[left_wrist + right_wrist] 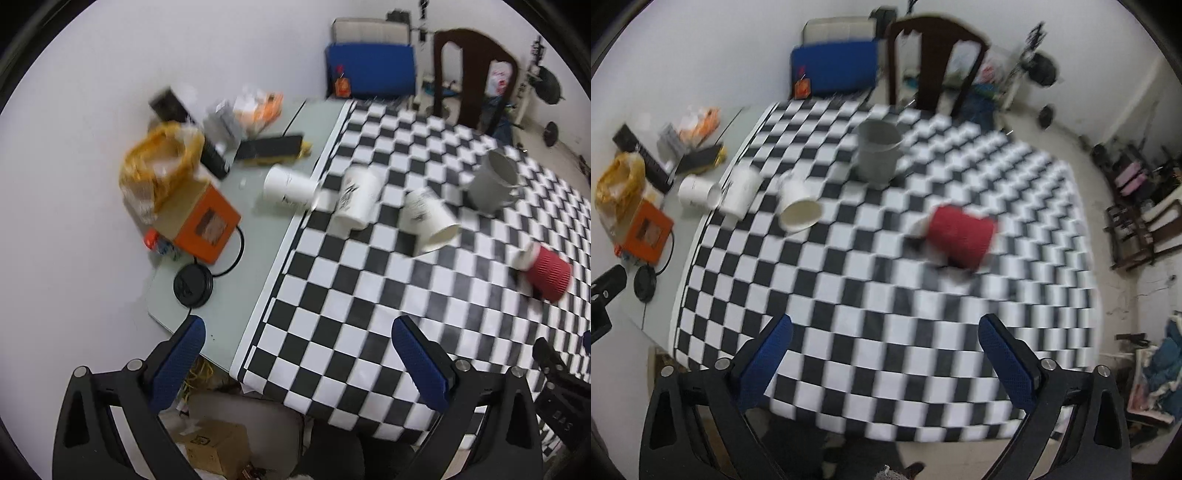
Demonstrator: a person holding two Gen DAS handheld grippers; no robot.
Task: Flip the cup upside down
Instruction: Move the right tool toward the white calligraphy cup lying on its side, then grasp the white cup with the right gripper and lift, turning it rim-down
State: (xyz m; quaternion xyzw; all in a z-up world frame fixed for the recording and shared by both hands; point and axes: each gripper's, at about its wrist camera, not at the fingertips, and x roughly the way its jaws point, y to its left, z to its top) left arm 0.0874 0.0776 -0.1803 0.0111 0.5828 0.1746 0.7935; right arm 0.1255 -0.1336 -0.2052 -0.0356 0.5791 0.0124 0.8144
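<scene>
A red ribbed cup (958, 236) lies on its side on the checkered tablecloth (886, 295); it also shows in the left wrist view (546, 271). A grey cup (877, 153) stands upright, mouth up, also seen from the left wrist (493, 186). Three white paper cups (290, 188) (356, 199) (430, 219) lie on their sides. My left gripper (295, 354) is open and empty above the table's near edge. My right gripper (886, 350) is open and empty, short of the red cup.
A grey side table (258, 236) on the left holds an orange box (207, 229), a yellow bag (159, 170), a black round disc with cable (192, 286) and other clutter. A dark wooden chair (934, 55) stands behind the table. Cardboard boxes (214, 448) sit on the floor.
</scene>
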